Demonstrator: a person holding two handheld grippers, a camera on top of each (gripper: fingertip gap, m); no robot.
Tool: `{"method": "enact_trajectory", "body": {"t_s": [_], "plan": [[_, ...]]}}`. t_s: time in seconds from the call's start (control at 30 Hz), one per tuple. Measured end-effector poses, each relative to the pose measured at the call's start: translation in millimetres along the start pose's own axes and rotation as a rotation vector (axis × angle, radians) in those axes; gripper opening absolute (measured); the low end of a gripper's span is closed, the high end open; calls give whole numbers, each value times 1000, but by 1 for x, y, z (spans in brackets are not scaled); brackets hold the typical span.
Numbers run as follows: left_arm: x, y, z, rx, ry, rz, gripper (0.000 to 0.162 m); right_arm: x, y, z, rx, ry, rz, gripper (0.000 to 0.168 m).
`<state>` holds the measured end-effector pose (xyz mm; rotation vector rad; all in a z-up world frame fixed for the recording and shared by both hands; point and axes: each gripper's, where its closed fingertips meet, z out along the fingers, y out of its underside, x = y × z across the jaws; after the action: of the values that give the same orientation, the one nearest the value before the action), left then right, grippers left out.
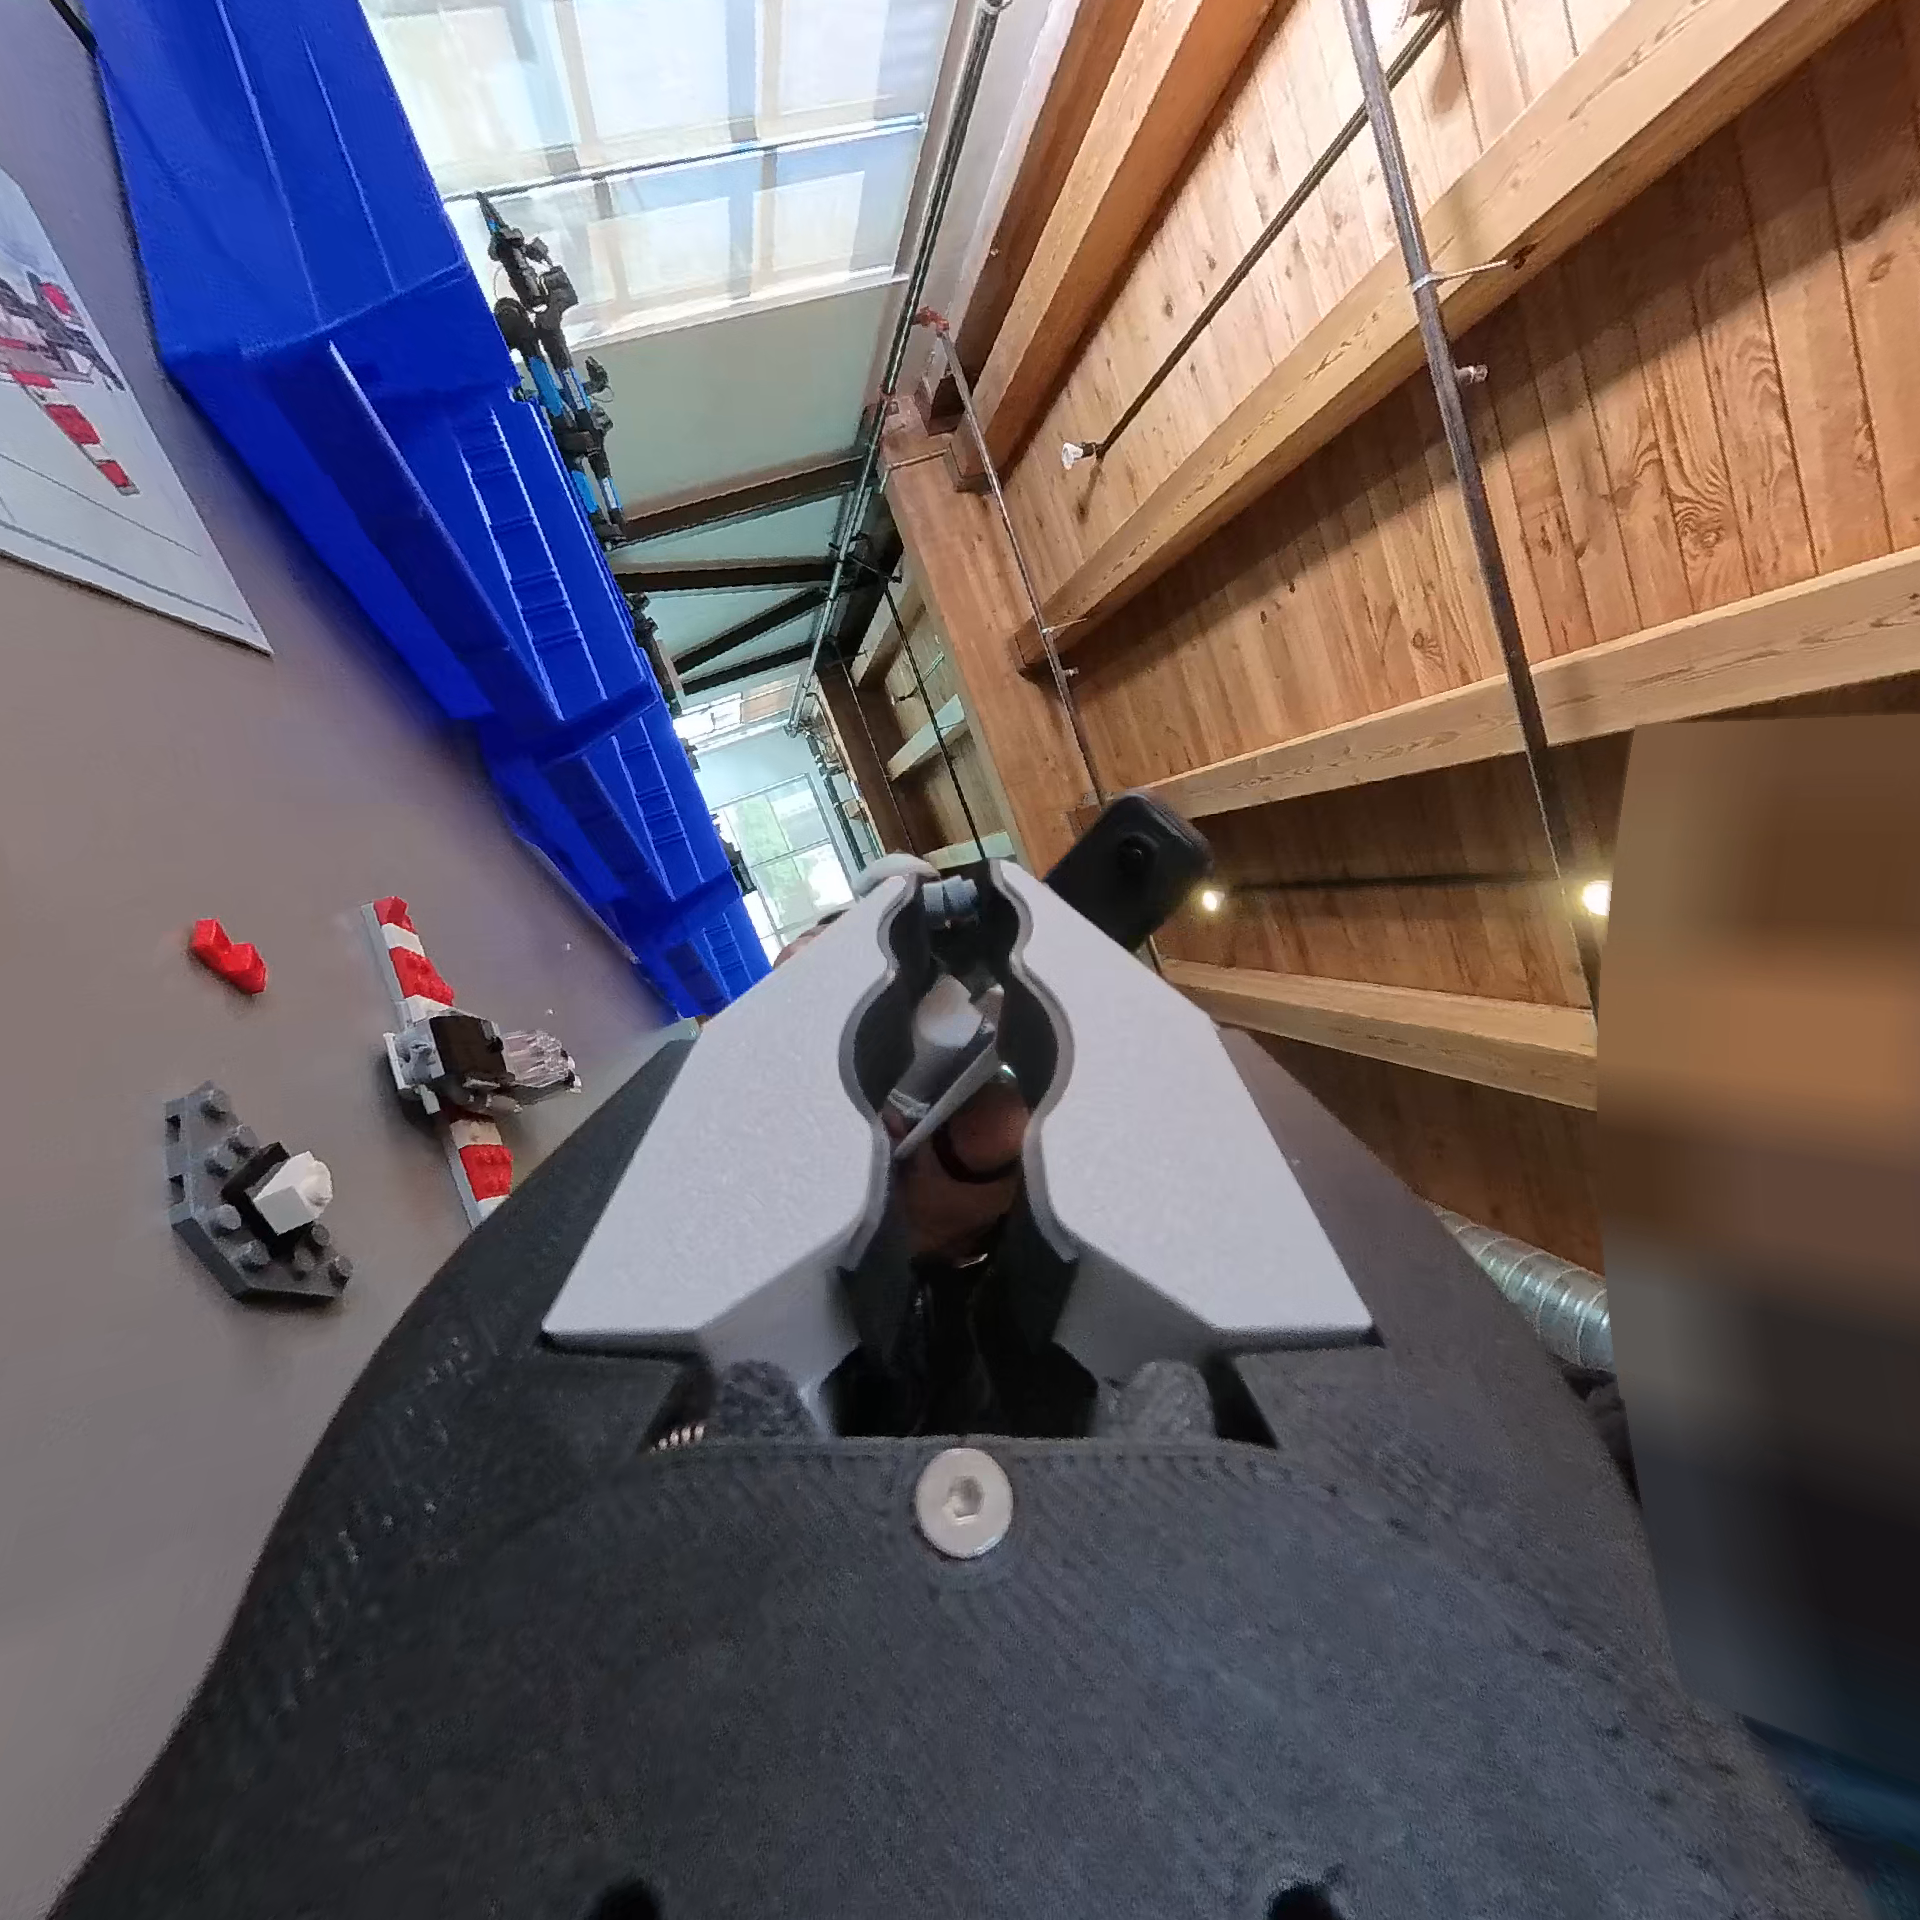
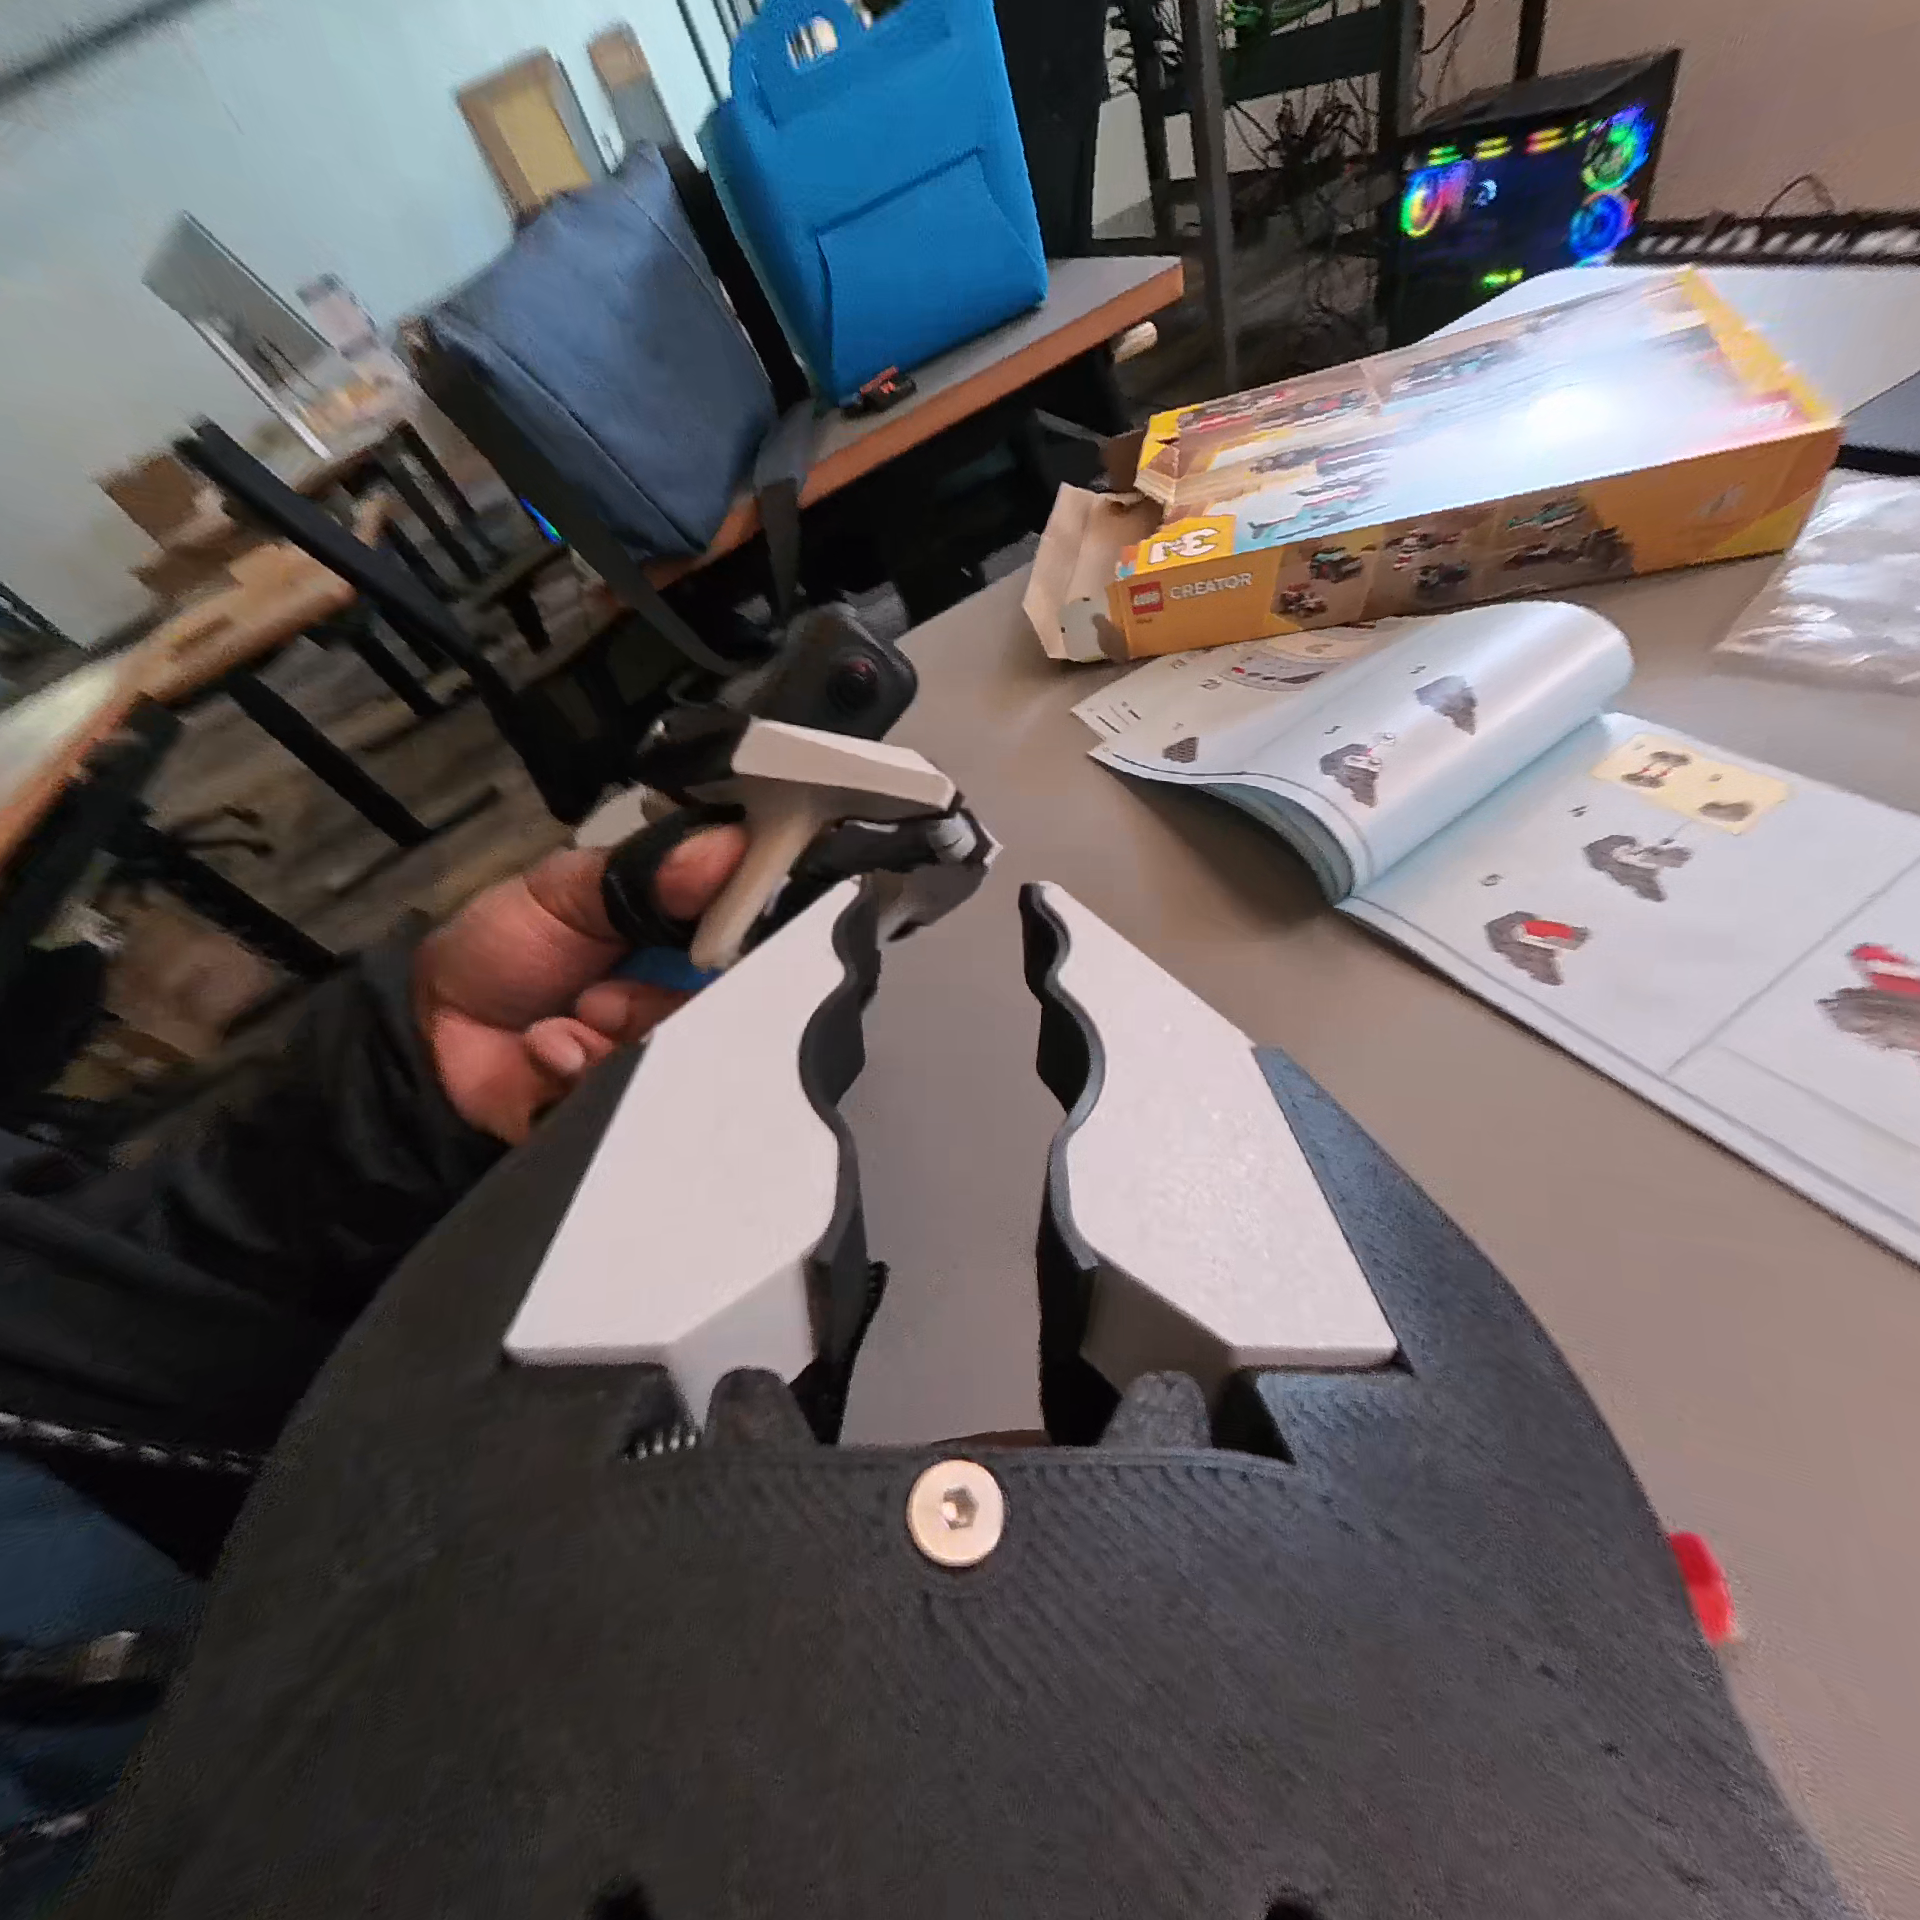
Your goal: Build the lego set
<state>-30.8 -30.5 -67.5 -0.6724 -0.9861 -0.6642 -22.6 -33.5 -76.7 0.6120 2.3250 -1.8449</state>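
My left gripper (image 1: 951, 888) is held in the air, rolled sideways, with its jaws closed on a small grey lego piece (image 1: 951, 912). In the right wrist view the left gripper (image 2: 961, 836) shows just beyond my right fingertips, in a person's hand (image 2: 520, 987), with the small piece (image 2: 958, 831) at its tip. My right gripper (image 2: 945, 896) is open and empty above the grey table (image 2: 1351, 1299), pointing at the left gripper's tip. On the table lie a red-and-white lego assembly (image 1: 436, 1049), a dark grey plate with black and light grey bricks (image 1: 255, 1195), and a loose red piece (image 1: 229, 954).
Blue bins (image 1: 416, 436) line the far side of the table beside a printed instruction sheet (image 1: 73, 416). An open instruction booklet (image 2: 1558, 831), a yellow lego box (image 2: 1455, 499) and a clear plastic bag (image 2: 1839, 592) lie to the right. A red piece (image 2: 1704, 1600) sits at my right gripper's side. My left and right fingertips are right by each other.
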Motion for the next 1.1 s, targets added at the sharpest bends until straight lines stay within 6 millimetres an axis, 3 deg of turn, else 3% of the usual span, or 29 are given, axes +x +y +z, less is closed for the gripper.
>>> {"method": "enact_trajectory", "body": {"t_s": [0.37,1.1], "plan": [[4,3,3,-18,15,25,9,0,-10,1,109,-141,306,15],[7,5,6,-36,11,77,9,-2,-9,2,133,-252,485,16]]}}
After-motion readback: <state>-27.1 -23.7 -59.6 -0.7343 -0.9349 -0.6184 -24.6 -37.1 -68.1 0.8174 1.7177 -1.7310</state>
